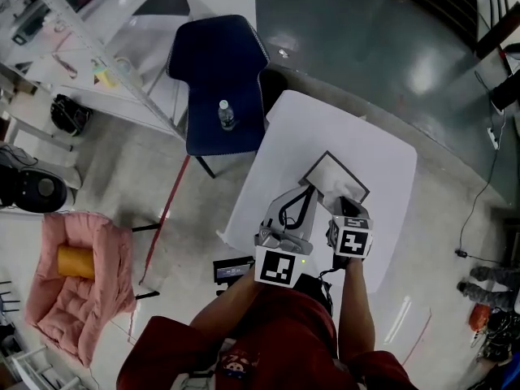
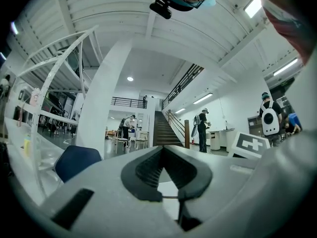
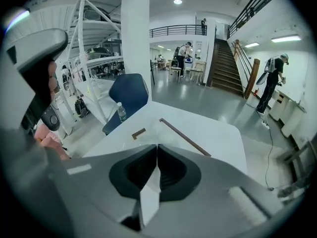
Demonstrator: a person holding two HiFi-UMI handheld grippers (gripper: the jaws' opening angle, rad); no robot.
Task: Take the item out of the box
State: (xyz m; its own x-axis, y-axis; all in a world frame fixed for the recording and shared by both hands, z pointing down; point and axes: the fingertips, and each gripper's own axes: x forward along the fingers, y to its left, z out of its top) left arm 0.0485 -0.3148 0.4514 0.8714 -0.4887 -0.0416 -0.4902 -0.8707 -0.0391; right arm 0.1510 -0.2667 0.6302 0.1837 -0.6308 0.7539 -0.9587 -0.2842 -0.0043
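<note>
Bare top on the white table (image 1: 390, 169) right of and beyond the box (image 1: 348, 171); open grey floor (image 1: 366, 47) past the far and right edges. Far-left corner crowded by a blue chair (image 1: 218, 71) carrying a water bottle (image 1: 227, 115). Box flat, dark-rimmed, white inside, near the table's middle. Right gripper (image 3: 157, 148) clamped on a thin white sheet (image 3: 148, 197) by the box's near side; left gripper (image 2: 162, 150) closed, empty.

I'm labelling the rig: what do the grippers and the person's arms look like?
The left gripper and right gripper have grey bodies with black ribbed pads. Each carries a cube with black-and-white square markers. A black cable loops along the left one. The sleeves are dark red.
</note>
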